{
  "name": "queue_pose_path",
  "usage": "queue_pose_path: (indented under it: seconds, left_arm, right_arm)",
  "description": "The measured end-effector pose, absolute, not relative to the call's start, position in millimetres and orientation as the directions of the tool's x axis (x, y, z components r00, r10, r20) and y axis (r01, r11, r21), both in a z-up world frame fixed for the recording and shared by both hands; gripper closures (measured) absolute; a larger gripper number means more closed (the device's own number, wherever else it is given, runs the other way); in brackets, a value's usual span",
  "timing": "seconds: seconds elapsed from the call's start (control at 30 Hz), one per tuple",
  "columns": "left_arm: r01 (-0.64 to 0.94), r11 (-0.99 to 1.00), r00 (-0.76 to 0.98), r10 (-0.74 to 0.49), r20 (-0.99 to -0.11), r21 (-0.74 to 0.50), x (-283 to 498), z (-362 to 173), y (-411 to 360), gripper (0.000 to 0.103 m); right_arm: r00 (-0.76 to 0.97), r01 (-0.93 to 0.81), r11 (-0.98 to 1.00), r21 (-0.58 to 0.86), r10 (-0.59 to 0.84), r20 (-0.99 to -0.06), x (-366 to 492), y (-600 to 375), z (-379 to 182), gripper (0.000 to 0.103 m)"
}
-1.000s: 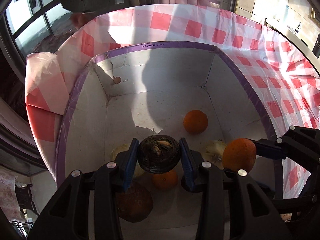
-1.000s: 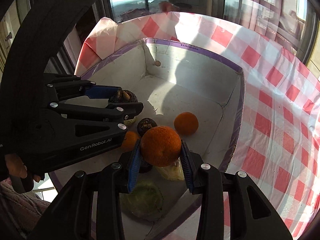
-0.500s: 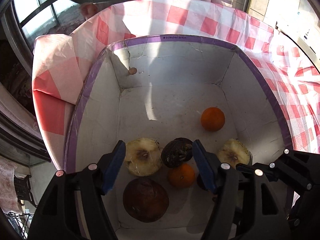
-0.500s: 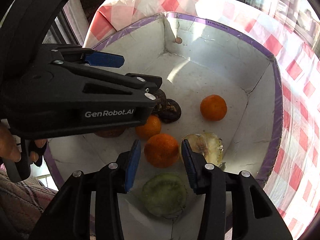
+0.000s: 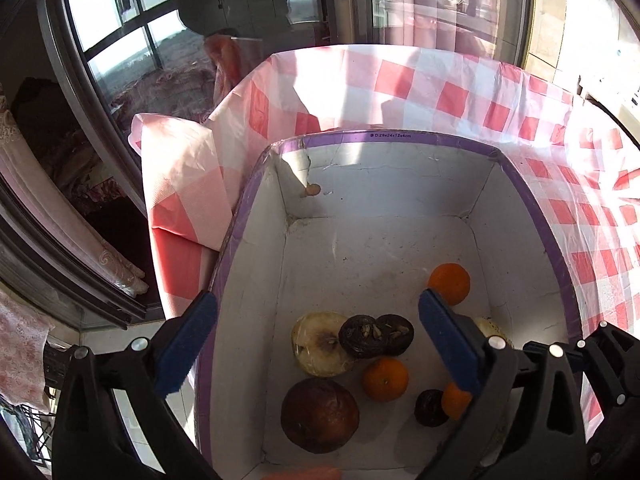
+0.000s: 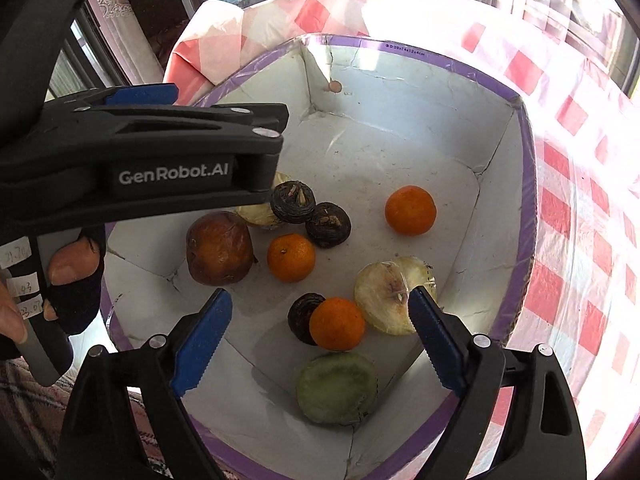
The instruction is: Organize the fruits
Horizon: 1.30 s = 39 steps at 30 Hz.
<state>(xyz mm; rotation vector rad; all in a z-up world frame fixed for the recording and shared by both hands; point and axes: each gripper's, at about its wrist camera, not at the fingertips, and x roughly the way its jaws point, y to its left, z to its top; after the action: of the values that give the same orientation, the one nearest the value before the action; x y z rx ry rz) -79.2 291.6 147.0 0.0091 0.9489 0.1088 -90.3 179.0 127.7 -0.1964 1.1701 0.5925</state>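
A white cardboard box [image 5: 400, 136] with a purple rim holds the fruit. My left gripper [image 5: 316, 296] hangs over it with its jaws opening and nothing between the pads. Below it, two dark round fruits [image 5: 376, 336] lie side by side against a pale cut fruit [image 5: 316, 346]. My right gripper [image 6: 319, 294] is also opening over the box floor. An orange [image 6: 337, 322] lies loose there beside a small dark fruit [image 6: 303, 314]. Two more oranges [image 6: 410, 210] [image 6: 291, 258], a brown fruit [image 6: 220, 248] and a green fruit [image 6: 336, 388] rest in the box.
The box stands on a red-and-white checked tablecloth [image 5: 440, 92] near the table's left edge, with windows [image 5: 120, 40] beyond. In the right wrist view the left gripper's fingers [image 6: 160, 148] reach over the box's left side, held by a gloved hand [image 6: 72, 268].
Both grippers opened wide. The dark fruit dropped from the left gripper beside another dark fruit, and the orange dropped from the right gripper onto the box floor. The left gripper rose.
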Motion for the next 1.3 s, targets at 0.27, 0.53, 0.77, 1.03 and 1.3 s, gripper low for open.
queue_pose_path:
  seconds: [0.27,0.53,0.77,1.03,1.3]
  left_arm:
    - [-0.064,0.998,0.506,0.023,-0.862,-0.011,-76.1,129.6,291.2,0.002]
    - [-0.09,0.996,0.468,0.03,-0.883,-0.013,-76.6,118.7,296.8,0.002]
    - [-0.084,0.996,0.462,0.043,-0.886,0.004,-77.8,117.8,295.3,0.002]
    - [-0.08,0.997,0.457,0.052,-0.888,0.017,-80.2,116.9,292.9,0.002]
    - [-0.075,0.997,0.453,0.054,-0.89,0.023,-81.2,115.6,290.9,0.002]
  right_arm:
    - [0.259,-0.552,0.825,0.12,0.307,-0.916,-93.2,183.1,126.6,0.017]
    - [0.262,-0.553,0.825,0.113,0.301,-0.917,-90.7,186.9,121.7,0.017]
    - [0.264,-0.552,0.826,0.112,0.301,-0.916,-89.5,188.1,120.7,0.017]
    - [0.265,-0.554,0.825,0.114,0.304,-0.915,-91.6,183.2,121.7,0.017]
    - [0.265,-0.557,0.823,0.115,0.307,-0.914,-92.8,181.5,122.4,0.017]
